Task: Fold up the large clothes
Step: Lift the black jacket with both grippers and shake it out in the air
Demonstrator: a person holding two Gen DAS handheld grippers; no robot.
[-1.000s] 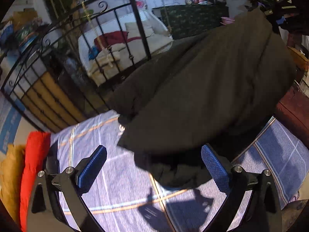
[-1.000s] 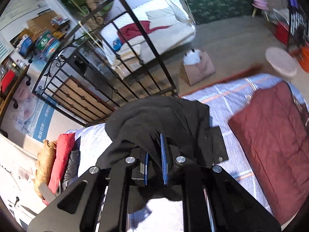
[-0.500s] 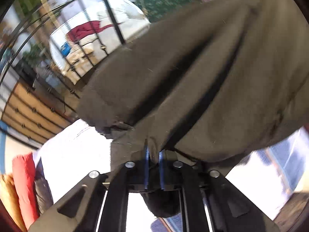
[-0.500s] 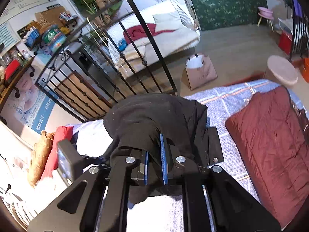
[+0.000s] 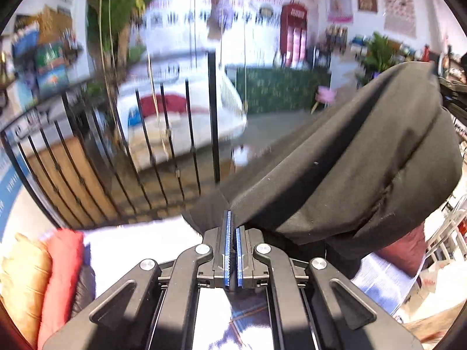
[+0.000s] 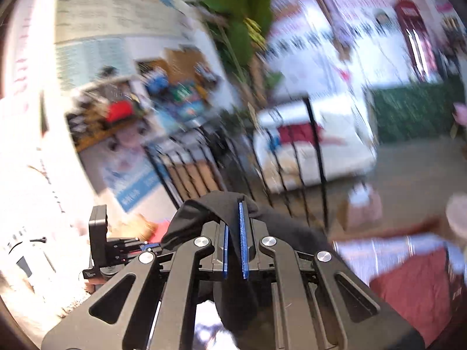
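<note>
- One dark garment (image 5: 344,163), two tools, one maroon quilt (image 6: 414,288) on the bed.
- Left tool (image 5: 232,250): blue pads pressed together on an edge of the garment's cloth.
- Right tool (image 6: 234,250): pads drawn close on a fold of the same garment (image 6: 233,300), cloth draped over the fingertips.
- Garment held up above the checked bedsheet (image 5: 379,283), stretched taut from the left tool up and rightward toward the frame's upper right edge; long axis along that diagonal.
- Against a second ago: left tool then wide open and empty, now clamped; garment then sagging onto the bed, now lifted; both views tilted up toward the iron railing (image 5: 146,151), background blurred.
</note>
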